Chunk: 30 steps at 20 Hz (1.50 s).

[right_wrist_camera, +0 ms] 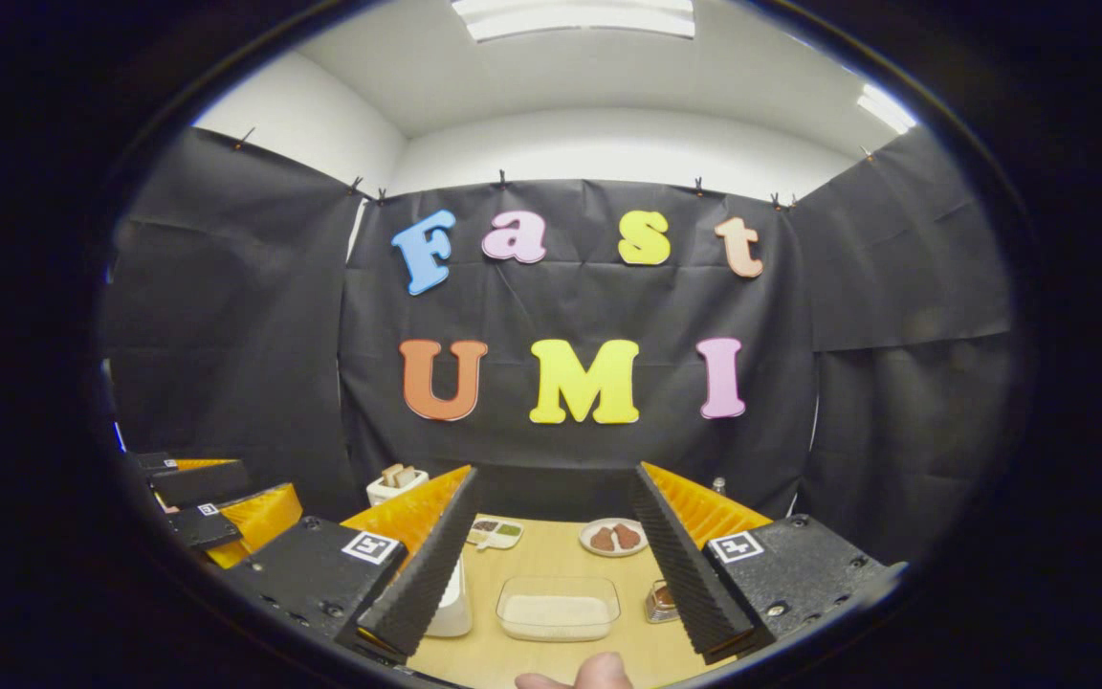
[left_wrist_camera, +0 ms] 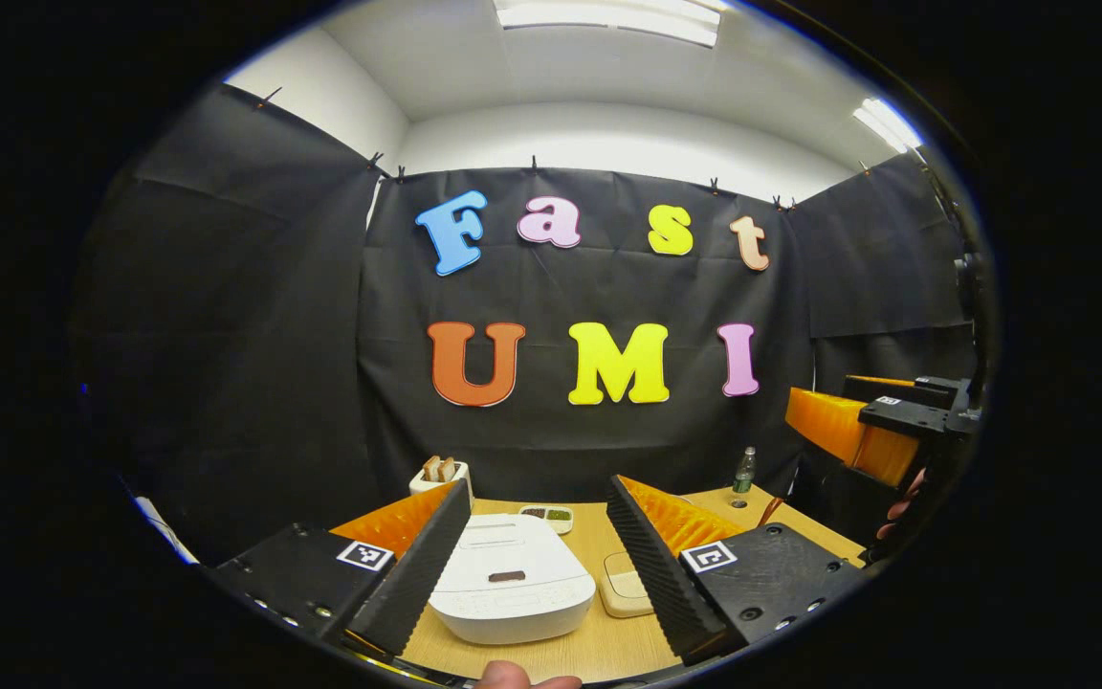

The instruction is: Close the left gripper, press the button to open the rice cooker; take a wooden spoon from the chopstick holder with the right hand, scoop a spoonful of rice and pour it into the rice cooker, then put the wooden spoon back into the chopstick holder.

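Both grippers are spread wide and hold nothing. From the left gripper view, my left gripper [left_wrist_camera: 537, 550] hovers above the worktop [left_wrist_camera: 599, 646] with the white rice cooker [left_wrist_camera: 510, 579] lying between its fingers, lid down. Behind the cooker, at the back left, stands the white chopstick holder [left_wrist_camera: 438, 477] with wooden handles poking out of it. A small divided dish [left_wrist_camera: 548, 517] sits farther back, and a bottle [left_wrist_camera: 744, 472] stands near the rear right corner.

In the right gripper view, my right gripper [right_wrist_camera: 556, 565] frames a clear container of rice [right_wrist_camera: 559, 607] lying flat on the worktop. A plate [right_wrist_camera: 613, 537] with brown pieces sits beyond it, and the cooker's edge shows at the left beside my finger. The chopstick holder stands at the back left.
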{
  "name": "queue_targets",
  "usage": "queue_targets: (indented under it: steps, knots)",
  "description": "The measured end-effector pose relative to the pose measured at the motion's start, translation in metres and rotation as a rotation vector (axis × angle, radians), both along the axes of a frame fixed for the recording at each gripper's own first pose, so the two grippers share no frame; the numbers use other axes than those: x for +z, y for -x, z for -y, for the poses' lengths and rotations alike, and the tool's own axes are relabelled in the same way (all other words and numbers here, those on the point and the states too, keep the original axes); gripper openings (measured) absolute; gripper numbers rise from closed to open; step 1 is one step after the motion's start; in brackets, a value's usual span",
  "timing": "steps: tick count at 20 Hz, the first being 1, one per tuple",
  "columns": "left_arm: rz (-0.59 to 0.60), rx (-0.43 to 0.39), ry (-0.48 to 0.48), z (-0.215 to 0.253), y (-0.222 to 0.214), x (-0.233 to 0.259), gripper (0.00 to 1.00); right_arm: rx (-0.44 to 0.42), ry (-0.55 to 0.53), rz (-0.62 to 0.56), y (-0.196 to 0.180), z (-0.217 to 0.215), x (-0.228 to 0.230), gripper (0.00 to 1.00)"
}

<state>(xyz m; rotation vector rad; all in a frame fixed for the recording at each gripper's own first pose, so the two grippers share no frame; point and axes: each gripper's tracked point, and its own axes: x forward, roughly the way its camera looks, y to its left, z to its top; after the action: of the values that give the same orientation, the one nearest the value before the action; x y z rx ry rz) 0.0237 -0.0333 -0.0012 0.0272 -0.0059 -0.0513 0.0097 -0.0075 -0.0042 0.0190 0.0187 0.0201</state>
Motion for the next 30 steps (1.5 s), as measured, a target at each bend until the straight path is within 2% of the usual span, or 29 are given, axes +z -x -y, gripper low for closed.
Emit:
queue_targets:
  steps: [7,13,18,22,24,25,26,27,28,30]
  knots:
    - [-0.025,-0.007,0.007,0.015,-0.014,-0.006,0.94,-0.014,-0.006,-0.009,-0.011,0.021,-0.005,1.0]
    - [-0.081,0.019,0.015,0.022,-0.023,-0.028,0.94,-0.037,-0.024,-0.037,-0.026,0.046,-0.022,1.0]
    - [-0.253,0.044,0.042,0.027,-0.034,-0.094,0.94,-0.047,-0.023,-0.073,-0.045,0.068,-0.044,1.0]
    - [-0.37,0.12,0.066,0.013,-0.054,-0.133,0.94,-0.039,-0.013,-0.108,-0.069,0.086,-0.066,1.0]
    - [-0.428,0.155,0.07,0.002,-0.065,-0.149,0.91,-0.033,-0.021,-0.123,-0.082,0.095,-0.074,1.0]
    - [-0.455,0.16,0.068,-0.002,-0.072,-0.156,0.8,-0.033,-0.023,-0.128,-0.089,0.101,-0.078,1.0]
    - [-0.478,0.168,0.063,-0.007,-0.077,-0.163,0.85,-0.033,-0.023,-0.136,-0.096,0.106,-0.083,1.0]
    - [-0.506,0.18,0.059,-0.014,-0.085,-0.168,0.72,-0.033,-0.023,-0.142,-0.103,0.112,-0.088,1.0]
    - [-0.54,0.19,0.058,-0.021,-0.092,-0.175,0.51,-0.038,-0.025,-0.146,-0.109,0.12,-0.092,1.0]
    - [-0.601,0.207,0.102,-0.029,-0.104,-0.189,0.33,-0.049,-0.035,-0.163,-0.121,0.133,-0.102,1.0]
